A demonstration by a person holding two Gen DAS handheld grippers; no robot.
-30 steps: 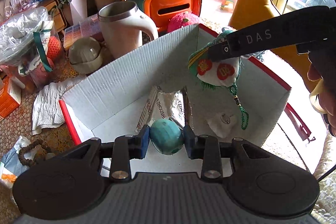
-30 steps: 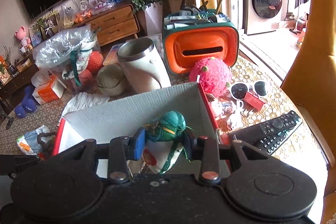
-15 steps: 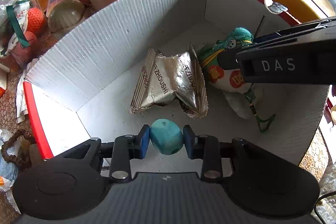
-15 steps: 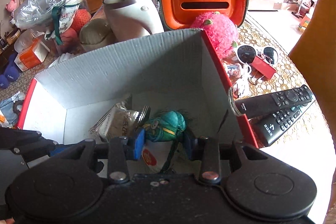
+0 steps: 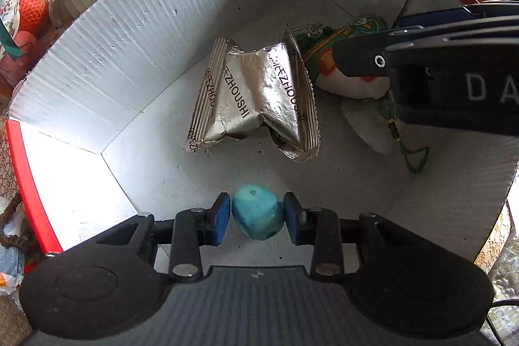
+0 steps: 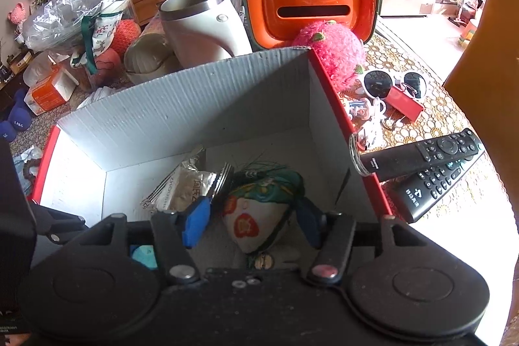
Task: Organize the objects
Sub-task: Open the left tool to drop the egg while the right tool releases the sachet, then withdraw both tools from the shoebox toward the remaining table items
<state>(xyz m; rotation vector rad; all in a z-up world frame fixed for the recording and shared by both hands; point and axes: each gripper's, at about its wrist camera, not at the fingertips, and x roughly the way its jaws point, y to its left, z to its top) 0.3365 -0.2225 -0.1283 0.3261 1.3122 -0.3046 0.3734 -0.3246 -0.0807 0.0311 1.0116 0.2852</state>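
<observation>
While both tools are reaching down inside it, the white cardboard box (image 5: 113,60) with the red rim is walling in everything ahead of the fingers. On its floor, just beyond the left gripper (image 5: 256,218), the crumpled silver foil packets (image 5: 256,96) are lying flat. To their right, the embroidered pouch (image 6: 256,216) with the green top and tassel cord is sitting on the box floor between the fingers of the right gripper (image 6: 251,224), whose jaws are standing wide with a gap showing on each side of the cloth; it looks released, resting on its own. Smallest of all, the turquoise egg-shaped bead (image 5: 258,216) is sitting pinched between the blue pads (image 5: 220,218) of the left gripper, which are closing narrowly on its two sides, low over the floor near the front wall.

The step in hand seems to be setting the bead down. Being round and smooth, it is likely to roll once freed, so it is worth lowering it until it is touching the cardboard before opening, and opening slowly and evenly so neither pad flicks it. Aiming it toward the foil packets or a corner should stop it wandering. The right gripper is best lifted straight up, keeping its fingers away from the tassel cord so the pouch is not dragged out.
</observation>
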